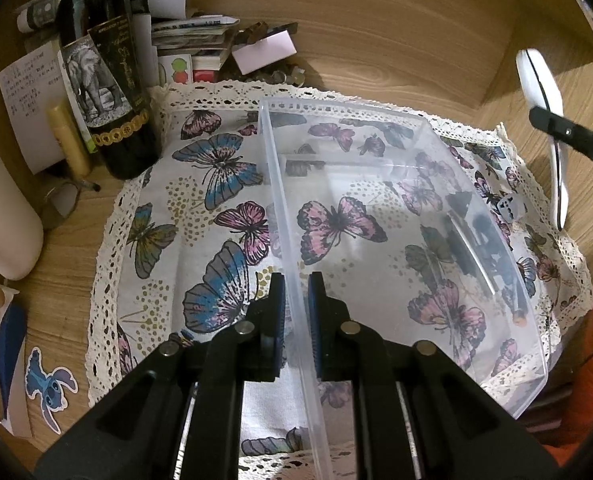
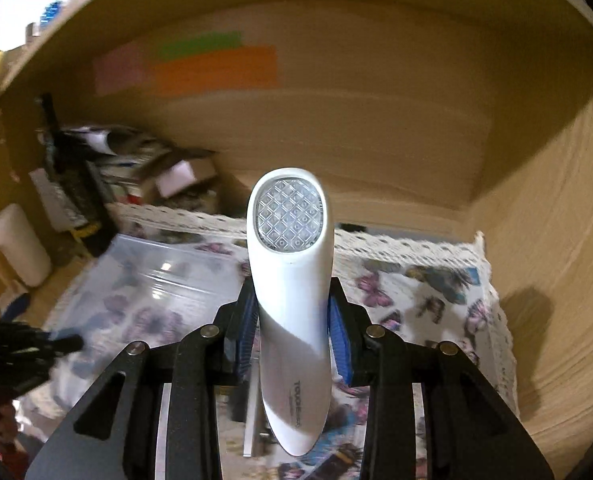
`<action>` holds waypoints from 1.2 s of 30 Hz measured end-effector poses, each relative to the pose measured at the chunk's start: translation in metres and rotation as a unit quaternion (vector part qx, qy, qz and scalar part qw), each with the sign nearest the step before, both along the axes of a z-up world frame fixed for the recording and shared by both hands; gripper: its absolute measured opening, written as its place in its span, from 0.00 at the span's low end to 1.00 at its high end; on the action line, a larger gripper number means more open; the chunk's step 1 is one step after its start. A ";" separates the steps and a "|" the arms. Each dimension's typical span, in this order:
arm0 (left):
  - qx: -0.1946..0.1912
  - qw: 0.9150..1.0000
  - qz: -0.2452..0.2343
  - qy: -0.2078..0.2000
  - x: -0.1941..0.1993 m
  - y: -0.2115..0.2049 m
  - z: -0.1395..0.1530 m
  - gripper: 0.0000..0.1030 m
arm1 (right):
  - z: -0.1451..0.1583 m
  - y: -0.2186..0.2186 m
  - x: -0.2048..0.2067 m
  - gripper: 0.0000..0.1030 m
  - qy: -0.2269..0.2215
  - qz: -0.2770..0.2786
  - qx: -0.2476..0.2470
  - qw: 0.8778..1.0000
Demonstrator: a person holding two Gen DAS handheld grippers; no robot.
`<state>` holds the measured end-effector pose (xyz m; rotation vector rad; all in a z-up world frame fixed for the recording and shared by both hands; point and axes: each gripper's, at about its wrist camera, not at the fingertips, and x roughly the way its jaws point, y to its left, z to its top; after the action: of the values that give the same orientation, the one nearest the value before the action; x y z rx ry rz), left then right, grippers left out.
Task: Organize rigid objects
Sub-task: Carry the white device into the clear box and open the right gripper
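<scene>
Left gripper [image 1: 296, 304] fingers pinching the clear plastic bin [image 1: 396, 220] wall, right gripper [image 2: 292, 336] clamping the white handheld lamp [image 2: 290, 280]: best steadied, then lowered gently inside.

The left black two-finger gripper [image 1: 296, 312] sits low, its blue-padded fingers [image 1: 277, 304] closed on either side of a thin clear plastic wall — the right black gripper [image 2: 292, 332] is raised, fingers clamped on a white handheld device's body.

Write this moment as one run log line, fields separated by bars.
left gripper: shut on clear bin wall | right gripper: shut on white device, lifted
</scene>
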<state>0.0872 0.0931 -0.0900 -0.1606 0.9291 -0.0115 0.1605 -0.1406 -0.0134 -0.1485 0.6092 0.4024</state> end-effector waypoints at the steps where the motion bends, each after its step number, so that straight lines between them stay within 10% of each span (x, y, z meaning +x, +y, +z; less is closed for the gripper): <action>1: 0.000 1.000 -0.001 -0.001 0.000 0.000 0.000 0.12 | 0.001 0.006 -0.002 0.29 -0.002 0.008 0.001 1.000; 12: 0.015 1.000 -0.011 0.002 0.000 -0.003 0.001 0.12 | 0.001 0.061 -0.020 0.29 0.012 0.085 0.035 0.996; 36: 0.005 1.000 -0.020 -0.003 0.000 -0.001 0.000 0.13 | -0.073 0.102 0.009 0.32 0.128 0.118 -0.048 0.984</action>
<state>0.0871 0.0923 -0.0898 -0.1328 0.9263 -0.0441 0.1693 -0.0384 -0.0864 -0.2659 0.8686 0.6275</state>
